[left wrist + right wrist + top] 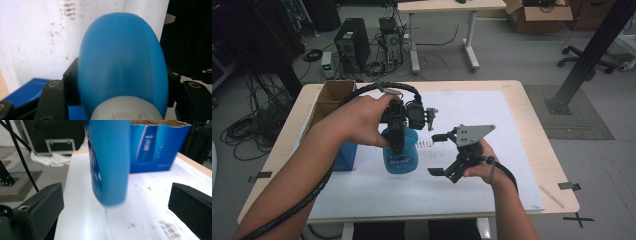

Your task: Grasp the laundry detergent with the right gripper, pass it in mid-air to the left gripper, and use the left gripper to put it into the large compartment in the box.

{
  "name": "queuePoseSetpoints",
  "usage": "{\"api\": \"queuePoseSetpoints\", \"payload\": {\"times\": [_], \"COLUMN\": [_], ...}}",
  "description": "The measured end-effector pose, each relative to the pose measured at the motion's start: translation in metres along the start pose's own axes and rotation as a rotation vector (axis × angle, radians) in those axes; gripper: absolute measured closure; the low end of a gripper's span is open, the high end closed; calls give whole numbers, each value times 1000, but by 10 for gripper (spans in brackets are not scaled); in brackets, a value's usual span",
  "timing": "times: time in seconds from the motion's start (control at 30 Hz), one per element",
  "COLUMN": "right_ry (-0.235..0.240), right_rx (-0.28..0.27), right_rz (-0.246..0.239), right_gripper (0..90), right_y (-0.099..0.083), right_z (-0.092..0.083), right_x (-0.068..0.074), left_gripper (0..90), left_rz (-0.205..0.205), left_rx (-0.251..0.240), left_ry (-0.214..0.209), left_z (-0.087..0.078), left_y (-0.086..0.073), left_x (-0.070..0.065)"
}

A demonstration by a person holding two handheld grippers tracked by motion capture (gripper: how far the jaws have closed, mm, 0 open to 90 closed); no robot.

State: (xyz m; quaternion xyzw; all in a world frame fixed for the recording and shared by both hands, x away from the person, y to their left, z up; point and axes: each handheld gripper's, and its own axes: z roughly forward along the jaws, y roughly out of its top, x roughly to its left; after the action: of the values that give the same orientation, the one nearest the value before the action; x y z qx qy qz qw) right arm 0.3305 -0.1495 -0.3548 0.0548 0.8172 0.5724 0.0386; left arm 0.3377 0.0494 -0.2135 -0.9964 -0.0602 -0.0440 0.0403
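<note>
A blue bottle with a pale neck hangs from my left gripper, which is shut on its upper part just below the neck. In the left gripper view the black jaws press on both sides of the blue bottle. My right gripper stands open just right of the bottle, apart from it. In the right gripper view the bottle is ahead of the wide jaws, slightly tilted, and its bottom seems to be just off the white sheet.
A blue carton with an open cardboard top stands left of the bottle; the same blue carton is behind it in the right gripper view. A white sheet covers most of the wooden table. Computers and cables lie on the floor beyond.
</note>
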Motion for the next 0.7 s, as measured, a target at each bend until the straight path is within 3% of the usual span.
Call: {"api": "queuePoseSetpoints", "payload": {"times": [0.1, 0.13, 0.17, 0.2, 0.27, 0.37, 0.53, 0.57, 0.63, 0.67, 0.7], "right_ry": [-34, -34, -48, -56, -63, -77, -99, -99, -113, -116, -120], "right_rx": [40, 40, 50, 52, 54, 58, 78, 78, 104, 119, 132], "right_rz": [-7, -7, -9, -7, -4, -1, 3, 3, 5, 2, 0], "right_gripper": [0, 0, 0, 0, 0, 0, 0, 0, 0, 0, 0], "right_y": [5, 5, 7, 8, 8, 8, 8, 8, 9, 10, 11], "right_z": [-20, -20, -30, -34, -40, -47, -61, -61, -69, -72, -74], "right_x": [-3, -3, -5, -6, -6, -7, -9, -9, -11, -12, -13], "left_gripper": [378, 378, 378, 378, 379, 378, 378, 378, 378, 378, 378], "left_rz": [-69, -69, -112, -112, -160, -187, -275, -275, -314, -314, -344], "left_rx": [13, 13, 19, 19, 21, 20, -2, -2, -2, -2, -1], "left_ry": [15, 15, 12, 12, 7, 2, -2, -2, -4, -4, 2], "left_z": [-7, -7, -9, -9, -12, -15, -24, -24, -30, -30, -34], "left_y": [-5, -5, -7, -7, -8, -9, -14, -14, -17, -17, -20], "left_x": [7, 7, 12, 12, 17, 20, 29, 29, 33, 33, 36]}}
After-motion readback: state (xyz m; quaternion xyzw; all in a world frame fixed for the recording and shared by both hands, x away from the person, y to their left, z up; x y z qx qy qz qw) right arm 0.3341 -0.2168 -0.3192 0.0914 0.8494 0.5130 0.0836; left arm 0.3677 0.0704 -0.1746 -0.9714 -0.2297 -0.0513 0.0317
